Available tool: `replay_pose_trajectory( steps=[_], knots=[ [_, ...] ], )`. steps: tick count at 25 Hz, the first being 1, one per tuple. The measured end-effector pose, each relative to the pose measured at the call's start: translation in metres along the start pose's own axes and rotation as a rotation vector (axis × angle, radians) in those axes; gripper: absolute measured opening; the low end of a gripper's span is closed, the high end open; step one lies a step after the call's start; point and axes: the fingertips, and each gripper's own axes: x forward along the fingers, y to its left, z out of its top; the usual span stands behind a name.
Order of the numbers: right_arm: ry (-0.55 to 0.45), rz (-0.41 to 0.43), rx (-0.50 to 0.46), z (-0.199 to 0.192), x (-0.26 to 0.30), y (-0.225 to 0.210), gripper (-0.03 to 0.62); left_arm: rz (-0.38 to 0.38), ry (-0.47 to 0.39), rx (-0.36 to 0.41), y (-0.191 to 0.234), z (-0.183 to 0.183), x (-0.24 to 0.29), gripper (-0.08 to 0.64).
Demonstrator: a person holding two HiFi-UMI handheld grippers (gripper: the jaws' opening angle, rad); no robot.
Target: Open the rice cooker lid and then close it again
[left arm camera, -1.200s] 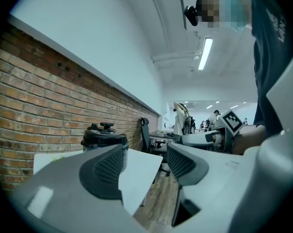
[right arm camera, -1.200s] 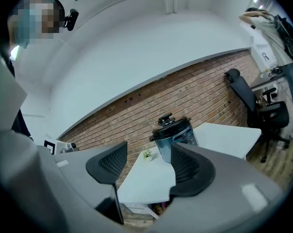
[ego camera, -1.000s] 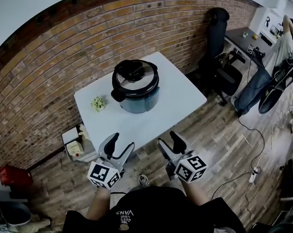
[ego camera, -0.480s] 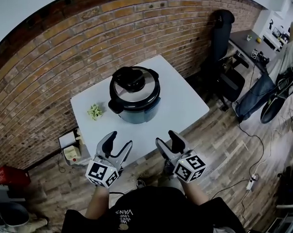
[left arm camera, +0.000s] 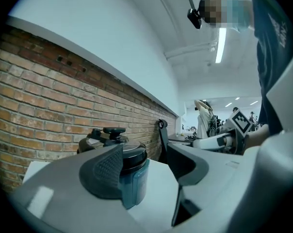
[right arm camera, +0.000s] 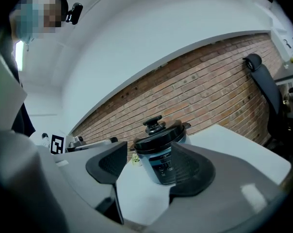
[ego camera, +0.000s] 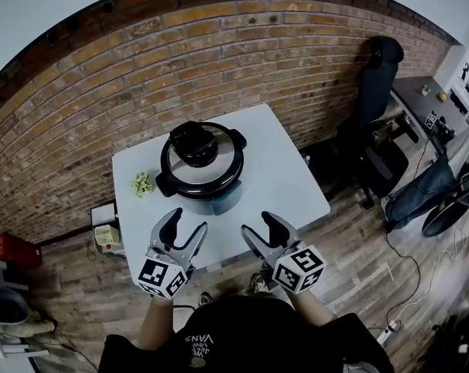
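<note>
A blue rice cooker (ego camera: 200, 167) with a black and silver lid (ego camera: 200, 152) shut on it stands on the white table (ego camera: 281, 177) against the brick wall. The lid's black knob (right arm camera: 153, 122) shows in the right gripper view, and the cooker (left arm camera: 131, 176) shows between the jaws in the left gripper view. My left gripper (ego camera: 182, 225) hangs open over the table's near edge, just short of the cooker. My right gripper (ego camera: 259, 224) is open too, at the near edge to the right. Neither touches the cooker, and nothing is between their fingers.
A small green plant (ego camera: 141, 183) sits on the table left of the cooker. A black office chair (ego camera: 374, 123) stands right of the table. A white box (ego camera: 104, 228) lies on the wood floor at the left, near a red crate (ego camera: 9, 249).
Both grippers have come closer to the table and now reach its near edge. The cooker sits nearer in view. Jaws stand as wide as before.
</note>
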Motion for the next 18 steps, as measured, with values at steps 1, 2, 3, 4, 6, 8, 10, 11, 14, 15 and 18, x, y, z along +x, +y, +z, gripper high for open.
replay_pose_trajectory(
  steps=[1, 2, 3, 4, 6, 8, 10, 11, 14, 15, 18],
  knots=[
    [0.006, 0.018, -0.001, 0.002, 0.0, -0.006, 0.273, 0.018, -0.003, 0.006, -0.002, 0.0, 0.005, 0.259],
    [0.014, 0.038, -0.004, 0.004, 0.0, -0.01, 0.273, 0.039, -0.006, 0.009, -0.003, 0.001, 0.009, 0.26],
    [0.025, 0.059, -0.01, 0.005, -0.001, -0.014, 0.273, 0.062, -0.01, 0.01, -0.004, 0.003, 0.013, 0.259],
    [0.036, 0.081, -0.017, 0.006, -0.001, -0.017, 0.273, 0.084, -0.014, 0.011, -0.005, 0.004, 0.015, 0.259],
    [0.056, 0.123, -0.03, 0.009, -0.001, -0.022, 0.273, 0.125, -0.021, 0.018, -0.006, 0.006, 0.02, 0.259],
    [0.066, 0.154, -0.036, 0.012, -0.001, -0.026, 0.273, 0.155, -0.024, 0.027, -0.006, 0.007, 0.024, 0.259],
    [0.068, 0.174, -0.033, 0.014, -0.001, -0.029, 0.273, 0.173, -0.02, 0.036, -0.005, 0.008, 0.027, 0.261],
    [0.07, 0.183, -0.029, 0.015, 0.0, -0.03, 0.273, 0.178, -0.016, 0.042, -0.004, 0.009, 0.029, 0.259],
    [0.077, 0.199, -0.017, 0.013, 0.007, -0.03, 0.273, 0.184, -0.005, 0.065, 0.007, 0.014, 0.036, 0.26],
    [0.078, 0.199, -0.013, 0.013, 0.01, -0.031, 0.273, 0.183, -0.005, 0.073, 0.013, 0.017, 0.04, 0.259],
    [0.073, 0.186, -0.007, 0.016, 0.019, -0.032, 0.273, 0.17, -0.008, 0.091, 0.031, 0.027, 0.052, 0.261]
  ],
)
